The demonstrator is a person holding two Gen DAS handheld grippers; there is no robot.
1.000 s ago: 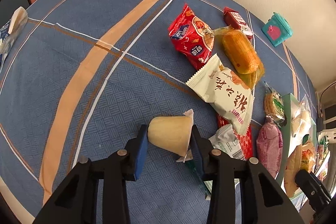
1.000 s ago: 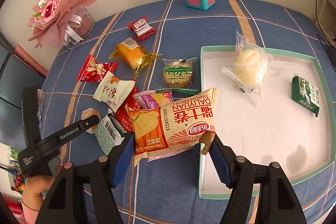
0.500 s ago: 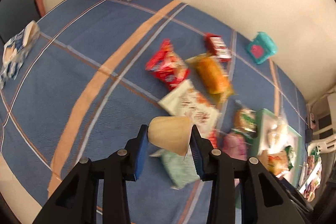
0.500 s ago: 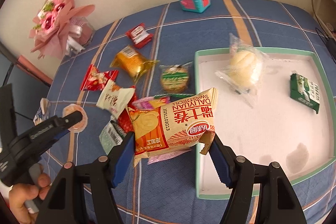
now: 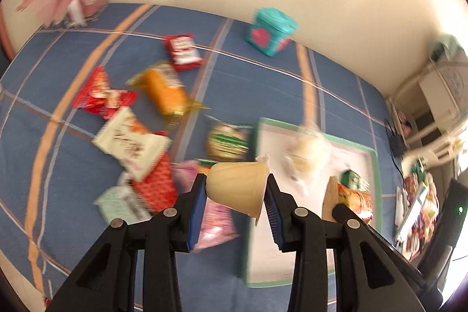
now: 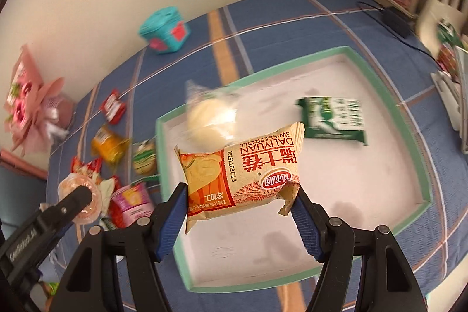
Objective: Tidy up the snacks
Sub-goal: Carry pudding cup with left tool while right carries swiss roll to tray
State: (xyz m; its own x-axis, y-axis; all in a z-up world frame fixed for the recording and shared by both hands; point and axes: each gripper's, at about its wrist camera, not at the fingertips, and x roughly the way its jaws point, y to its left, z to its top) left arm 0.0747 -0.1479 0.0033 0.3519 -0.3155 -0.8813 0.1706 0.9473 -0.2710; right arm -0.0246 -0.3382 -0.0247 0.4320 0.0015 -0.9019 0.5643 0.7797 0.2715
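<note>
While the right gripper clamps the Swiss roll pack above the tray, lower it onto bare tray floor beside the green packet, and keep the left gripper squeezed on its jelly cup.

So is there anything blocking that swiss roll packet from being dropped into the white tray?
Nothing visible does. The right gripper holds the swiss roll packet over the tray. A wrapped bun and a green packet lie toward the far side, and the tray floor near the packet looks bare.
</note>
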